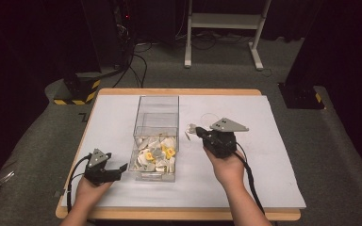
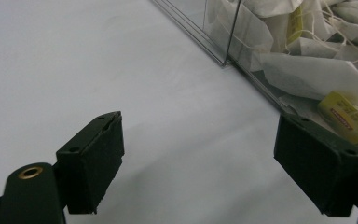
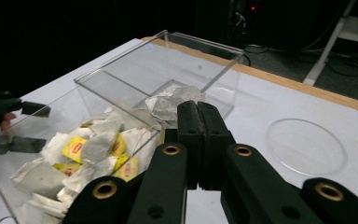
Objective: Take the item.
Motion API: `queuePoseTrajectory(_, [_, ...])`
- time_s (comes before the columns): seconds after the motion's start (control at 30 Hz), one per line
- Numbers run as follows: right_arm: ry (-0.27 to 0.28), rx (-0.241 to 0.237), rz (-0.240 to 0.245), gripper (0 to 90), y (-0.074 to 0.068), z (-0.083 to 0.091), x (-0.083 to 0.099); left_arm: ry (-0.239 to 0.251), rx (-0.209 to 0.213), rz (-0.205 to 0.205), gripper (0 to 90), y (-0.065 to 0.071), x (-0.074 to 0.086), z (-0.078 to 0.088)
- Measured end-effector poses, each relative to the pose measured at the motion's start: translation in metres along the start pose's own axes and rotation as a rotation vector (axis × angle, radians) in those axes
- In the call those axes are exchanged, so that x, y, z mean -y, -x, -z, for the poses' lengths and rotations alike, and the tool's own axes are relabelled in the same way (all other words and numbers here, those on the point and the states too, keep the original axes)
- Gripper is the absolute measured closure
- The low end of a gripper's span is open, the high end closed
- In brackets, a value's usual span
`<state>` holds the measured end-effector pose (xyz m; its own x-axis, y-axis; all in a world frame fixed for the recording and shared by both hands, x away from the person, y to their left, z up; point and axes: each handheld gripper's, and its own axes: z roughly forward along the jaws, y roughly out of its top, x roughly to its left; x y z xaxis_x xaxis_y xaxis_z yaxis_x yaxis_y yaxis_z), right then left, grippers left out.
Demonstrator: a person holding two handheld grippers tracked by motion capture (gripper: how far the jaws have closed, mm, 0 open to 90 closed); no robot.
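The table, the biggest thing here, has a matte white top with a pale wood edge showing at the far side. On it stands a clear plastic box with thin, stiff, glossy walls, split into a bare far half and a near half heaped with tea bags. The box sits between the two grippers: just right of the left gripper, just left of the right gripper.

The left gripper rests low by the box's near corner, jaws spread wide with nothing between them. Its flat black pads look slightly rough. Through the wall ahead of it lie crumpled white paper pouches and a yellow tag.

The right gripper, raised beside the box's right wall, has its jaws pressed together on one tea bag, which pokes out beyond the tips, grey-white and crinkled. Right of that gripper, a faint round clear disc lies flat on the table.

I'd judge the bag nearly weightless, soft and limp, likely to flop and trail its string. The paper would tear under a hard tug, so a light pinch on the pouch's upper edge or folded corner seems safest, not on the thread.
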<state>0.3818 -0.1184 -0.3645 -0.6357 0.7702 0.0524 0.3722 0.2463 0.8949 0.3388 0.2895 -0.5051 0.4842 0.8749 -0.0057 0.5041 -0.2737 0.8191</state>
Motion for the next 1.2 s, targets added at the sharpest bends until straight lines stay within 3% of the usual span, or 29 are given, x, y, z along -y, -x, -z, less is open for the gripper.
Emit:
queuePoseTrajectory(0.57, [0.019,0.111,-0.039,89.3,0.040,0.004,-0.009,0.001,0.015,0.005,16.4,-0.001,0.000,0.000])
queuePoseTrajectory(1.1, [-0.011,0.174,-0.075,89.3,0.069,-0.012,-0.010,0.006,0.023,0.010,16.4,-0.001,0.000,0.000])
queuePoseTrajectory(1.2, [-0.018,0.189,-0.074,89.3,0.073,-0.014,-0.012,0.004,0.019,-0.006,16.4,-0.002,-0.001,0.000])
